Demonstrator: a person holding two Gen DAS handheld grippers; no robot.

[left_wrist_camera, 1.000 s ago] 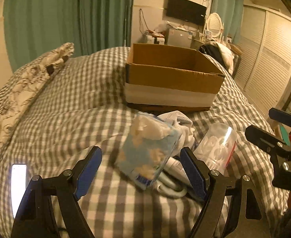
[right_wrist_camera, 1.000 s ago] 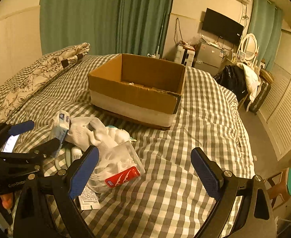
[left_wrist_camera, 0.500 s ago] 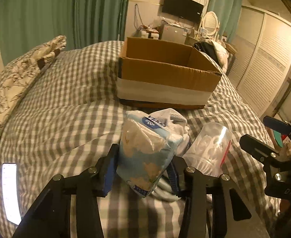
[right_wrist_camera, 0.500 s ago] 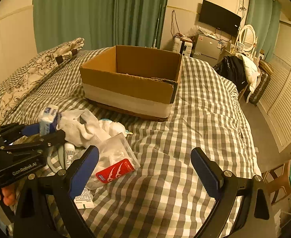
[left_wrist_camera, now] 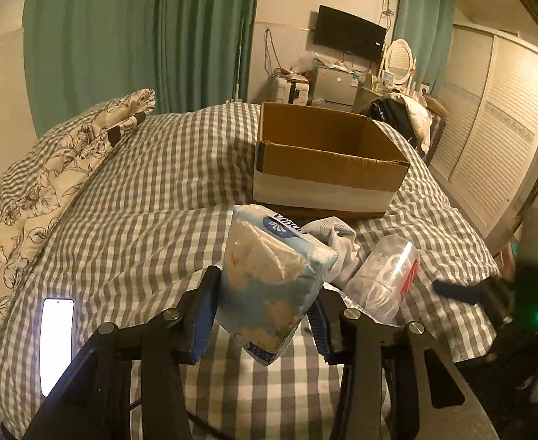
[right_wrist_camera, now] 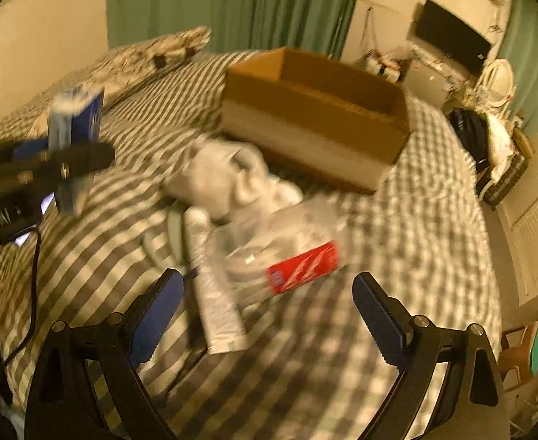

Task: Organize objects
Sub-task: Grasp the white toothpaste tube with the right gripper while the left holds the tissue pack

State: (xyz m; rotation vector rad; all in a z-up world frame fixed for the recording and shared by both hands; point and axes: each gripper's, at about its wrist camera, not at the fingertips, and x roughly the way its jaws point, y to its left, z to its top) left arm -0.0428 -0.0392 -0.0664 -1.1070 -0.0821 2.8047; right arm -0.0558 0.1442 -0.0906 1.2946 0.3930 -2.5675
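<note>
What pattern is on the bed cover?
Grey and white checks on the bed cover, clearest in the left wrist view.

A pale blue tissue pack [left_wrist_camera: 272, 286], grey-and-white checked bedspread [left_wrist_camera: 151, 198], brown cardboard box [left_wrist_camera: 324, 161], green curtains [left_wrist_camera: 129, 33].

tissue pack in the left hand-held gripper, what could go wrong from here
1. The tissue pack is soft and the left hand-held gripper pinches only its lower part, so it may sag or slip on the way to the cardboard box.
2. The right hand-held gripper, open, hangs over a crowded pile; closing on the clear plastic bag could also catch the white tube.
</note>
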